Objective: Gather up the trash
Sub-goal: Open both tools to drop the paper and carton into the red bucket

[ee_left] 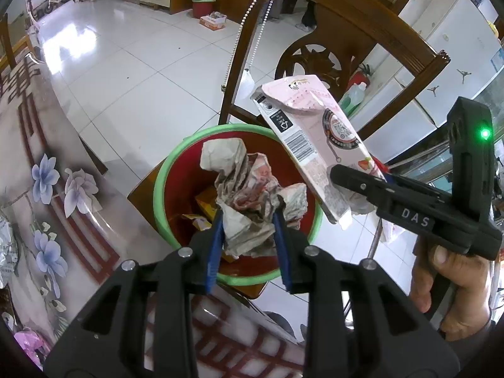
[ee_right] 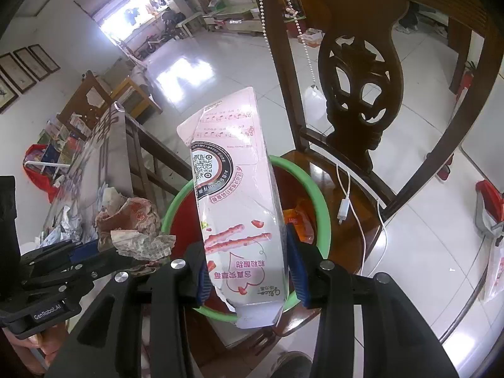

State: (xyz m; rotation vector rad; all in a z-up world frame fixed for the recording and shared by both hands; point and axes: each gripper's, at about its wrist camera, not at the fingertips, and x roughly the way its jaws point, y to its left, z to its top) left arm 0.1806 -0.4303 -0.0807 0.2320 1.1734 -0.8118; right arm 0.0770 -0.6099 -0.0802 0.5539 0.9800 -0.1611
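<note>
A red bin with a green rim (ee_left: 163,170) (ee_right: 324,220) stands on a wooden chair seat and holds orange and yellow wrappers. Directly over its opening my left gripper (ee_left: 249,220) is shut on a crumpled wad of printed paper (ee_left: 249,182), which also shows at the left of the right wrist view (ee_right: 132,223). My right gripper (ee_right: 245,264) is shut on a flattened pink snack box (ee_right: 233,195), held upright above the bin. In the left wrist view that box (ee_left: 312,132) slants over the bin's right rim, and a hand grips the right gripper's handle.
The carved wooden chair back (ee_right: 362,72) rises just behind the bin, with a bead string (ee_right: 264,25) hanging off it. A white charging cable (ee_right: 346,201) lies on the seat. A flower-patterned table (ee_left: 41,170) to the left carries more crumpled scraps (ee_right: 63,223).
</note>
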